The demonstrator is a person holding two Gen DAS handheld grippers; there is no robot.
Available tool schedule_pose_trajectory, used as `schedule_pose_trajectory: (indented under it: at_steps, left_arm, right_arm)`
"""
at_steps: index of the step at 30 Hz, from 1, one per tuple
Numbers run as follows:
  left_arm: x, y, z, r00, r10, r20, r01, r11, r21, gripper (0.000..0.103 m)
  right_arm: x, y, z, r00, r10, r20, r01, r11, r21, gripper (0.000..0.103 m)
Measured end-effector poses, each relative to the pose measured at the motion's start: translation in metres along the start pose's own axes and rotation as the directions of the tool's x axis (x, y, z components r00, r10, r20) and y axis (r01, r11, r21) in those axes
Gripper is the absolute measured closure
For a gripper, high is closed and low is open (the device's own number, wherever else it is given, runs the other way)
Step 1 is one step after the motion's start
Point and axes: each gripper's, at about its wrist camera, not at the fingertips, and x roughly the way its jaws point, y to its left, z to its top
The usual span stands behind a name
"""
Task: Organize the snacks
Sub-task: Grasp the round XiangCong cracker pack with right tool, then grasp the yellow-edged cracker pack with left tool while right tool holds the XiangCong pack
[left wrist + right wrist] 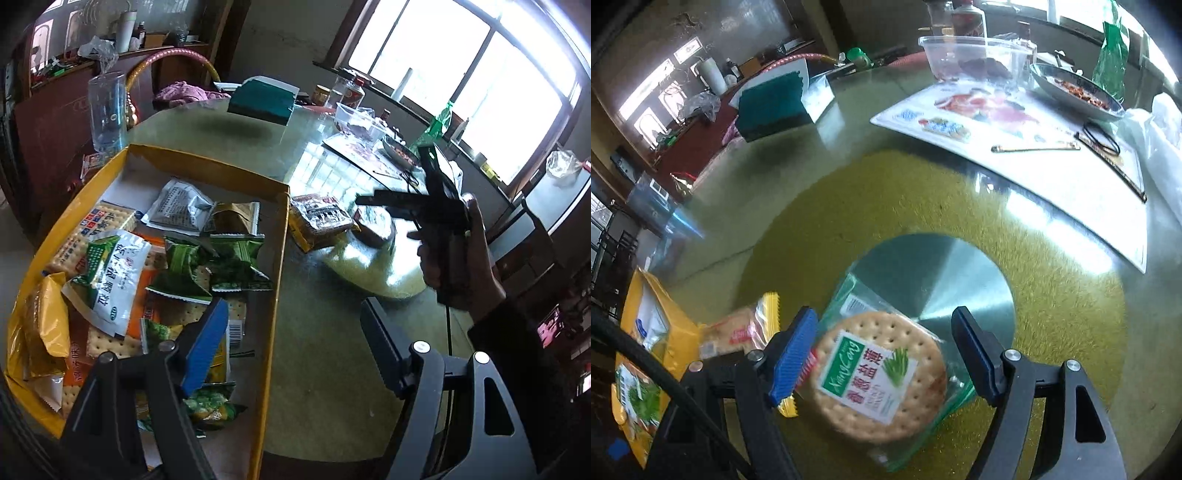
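A yellow cardboard box [275, 258] holds several snack packs: green packets [221, 258], a white and green sachet [114, 280] and square crackers. My left gripper [295, 350] hangs open over the box's right wall with nothing between its fingers. To the right of the box, a yellow-edged biscuit pack [317, 218] [738, 332] and a round cracker pack [879, 376] [373, 225] lie on the glass table. My right gripper [884, 354] [384, 206], held by a hand, stands open astride the round pack; its left pad [794, 354] is at the pack's edge and the right pad is apart.
Farther back on the round glass table [923, 192] are a teal box [772, 103], a printed placemat [1015, 147] with chopsticks [1034, 148], a clear tub [975, 55], a bowl of food [1075, 92] and a green bag [1112, 51]. A clear cup [107, 110] stands behind the yellow box.
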Motion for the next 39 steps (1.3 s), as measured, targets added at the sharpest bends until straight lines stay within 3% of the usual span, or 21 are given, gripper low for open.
schedule_pose_trajectory:
  at_steps: [5,10,15,20,26,28,30,34,36,39]
  left_arm:
    - [0.005,0.003,0.001,1.0,0.001,-0.008,-0.001,1.0,-0.005,0.028]
    - [0.001,0.0,0.0,1.0,0.0,-0.008,0.0,1.0,-0.006,0.028]
    - [-0.003,-0.003,-0.001,1.0,0.019,-0.001,-0.019,1.0,0.011,0.028]
    - [0.003,-0.024,0.006,0.999,0.04,-0.009,-0.038,0.994,0.103,0.028]
    - [0.03,-0.054,0.023,0.997,0.053,-0.062,-0.032,0.955,0.295,0.028]
    - [0.047,-0.061,0.03,0.99,0.03,-0.135,0.02,0.934,0.356,0.028]
    - [0.063,-0.064,0.037,0.979,0.004,-0.204,0.076,0.921,0.381,0.028]
    - [0.093,-0.066,0.046,0.963,0.013,-0.268,0.099,0.911,0.4,0.028]
    - [0.105,-0.068,0.051,0.964,0.026,-0.263,0.087,0.908,0.409,0.028]
    - [0.111,-0.078,0.058,0.977,0.036,-0.209,0.071,0.872,0.485,0.028]
  right_arm:
    - [-0.017,0.013,-0.033,0.998,0.066,-0.022,-0.067,0.996,-0.059,0.026]
    - [-0.02,0.028,-0.049,1.0,-0.004,0.0,0.004,0.995,-0.096,0.025]
    - [-0.027,0.034,-0.072,0.99,-0.138,-0.007,0.137,0.986,-0.093,0.027]
    - [-0.052,0.023,-0.113,0.985,-0.172,-0.008,0.172,0.985,0.006,0.028]
    - [-0.086,0.015,-0.171,0.979,-0.201,0.028,0.197,0.975,0.106,0.028]
    - [-0.097,0.015,-0.188,0.984,-0.174,0.047,0.166,0.977,0.132,0.028]
    - [-0.104,0.014,-0.197,0.986,-0.159,0.057,0.15,0.978,0.144,0.028]
    - [-0.11,0.016,-0.209,0.987,-0.138,0.078,0.125,0.979,0.16,0.028]
    - [-0.11,0.017,-0.21,0.987,-0.134,0.084,0.12,0.98,0.156,0.028]
    - [-0.11,0.016,-0.21,0.988,-0.125,0.088,0.111,0.982,0.151,0.028]
